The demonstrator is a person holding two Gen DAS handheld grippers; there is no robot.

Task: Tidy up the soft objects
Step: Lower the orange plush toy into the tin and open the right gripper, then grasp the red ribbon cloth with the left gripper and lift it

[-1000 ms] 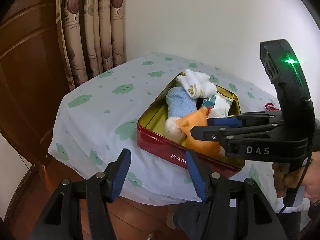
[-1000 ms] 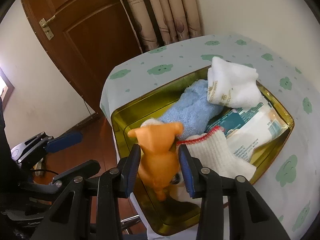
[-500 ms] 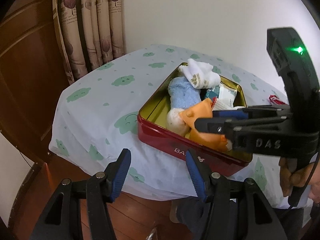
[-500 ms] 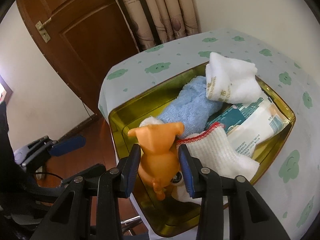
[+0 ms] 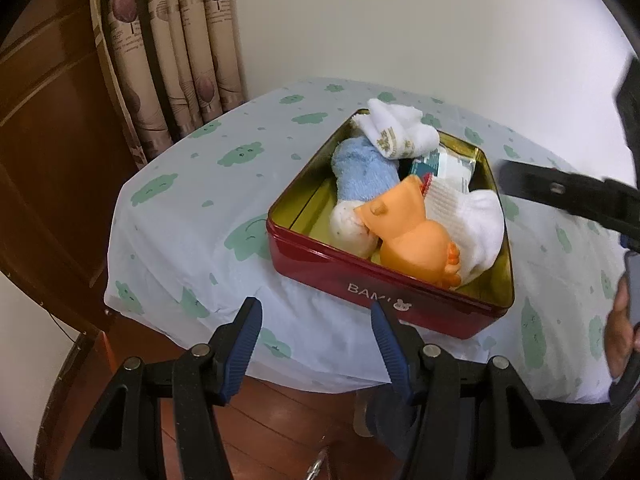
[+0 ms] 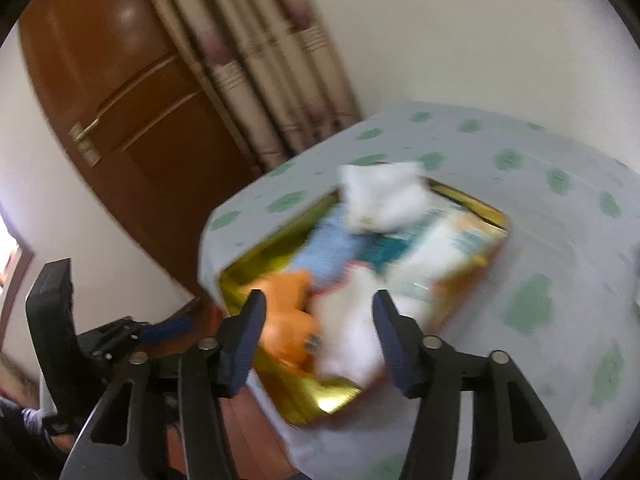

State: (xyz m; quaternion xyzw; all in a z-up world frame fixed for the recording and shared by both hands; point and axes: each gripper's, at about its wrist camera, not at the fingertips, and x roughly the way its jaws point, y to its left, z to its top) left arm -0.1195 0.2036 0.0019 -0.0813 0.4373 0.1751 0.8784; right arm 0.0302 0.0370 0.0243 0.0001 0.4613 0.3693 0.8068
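A red tin (image 5: 360, 276) with a gold inside sits on the table. In it lie an orange soft toy (image 5: 412, 232), a blue fluffy sock (image 5: 364, 176), a white sock with gold print (image 5: 396, 132), a white sock with a red trim (image 5: 472, 216) and a tissue pack (image 5: 448, 164). My left gripper (image 5: 316, 340) is open and empty, in front of the tin. My right gripper (image 6: 316, 336) is open and empty, pulled back above the tin (image 6: 332, 400); the orange toy (image 6: 288, 320) lies free below it. That view is blurred.
The table wears a pale blue cloth (image 5: 192, 200) with green cloud prints. A brown door (image 6: 132, 112) and patterned curtains (image 5: 176, 48) stand behind at the left. A white wall runs behind the table. Wooden floor (image 5: 288, 432) lies below the table's front edge.
My right gripper opened and let go of the orange toy, which now rests in the tin. The right gripper drew back and up to the right. My left gripper stayed open.
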